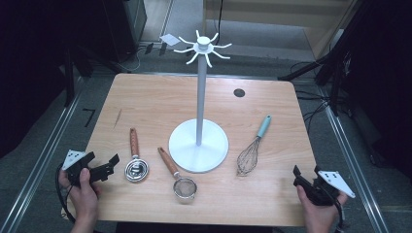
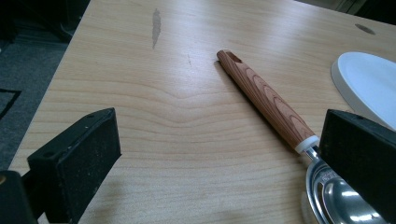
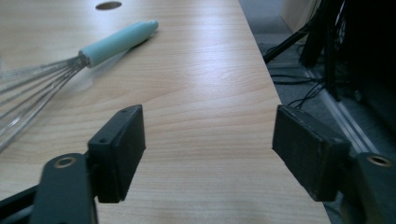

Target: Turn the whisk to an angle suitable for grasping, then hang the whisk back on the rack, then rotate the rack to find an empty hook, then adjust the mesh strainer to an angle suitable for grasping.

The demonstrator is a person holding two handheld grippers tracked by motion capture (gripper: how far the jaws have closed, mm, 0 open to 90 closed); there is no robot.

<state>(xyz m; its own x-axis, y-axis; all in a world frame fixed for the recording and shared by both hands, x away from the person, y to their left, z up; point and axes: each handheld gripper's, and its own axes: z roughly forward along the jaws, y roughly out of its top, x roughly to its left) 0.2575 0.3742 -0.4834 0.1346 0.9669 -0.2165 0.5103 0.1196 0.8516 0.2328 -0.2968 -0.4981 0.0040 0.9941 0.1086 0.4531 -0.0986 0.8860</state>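
Observation:
A white hook stand (image 1: 198, 143) rises from the middle of the wooden table (image 1: 150, 102), its hooks bare. A wood-handled metal scoop (image 1: 135, 162) (image 2: 266, 100) and a wood-handled strainer (image 1: 179, 178) lie left of its base. A whisk (image 1: 252, 148) with a light blue handle (image 3: 119, 42) lies to the right. My left gripper (image 1: 103, 163) (image 2: 219, 163) is open at the table's left front, just left of the scoop. At the right front edge my right gripper (image 1: 306, 175) (image 3: 208, 154) stands open with nothing between its jaws.
A dark round hole (image 1: 239, 92) sits in the table's far right part. The stand's base (image 2: 373, 84) lies close to the scoop. Cables and dark tripod legs (image 1: 335, 63) stand on the floor to the right. Metal rails (image 1: 41, 160) run along both sides.

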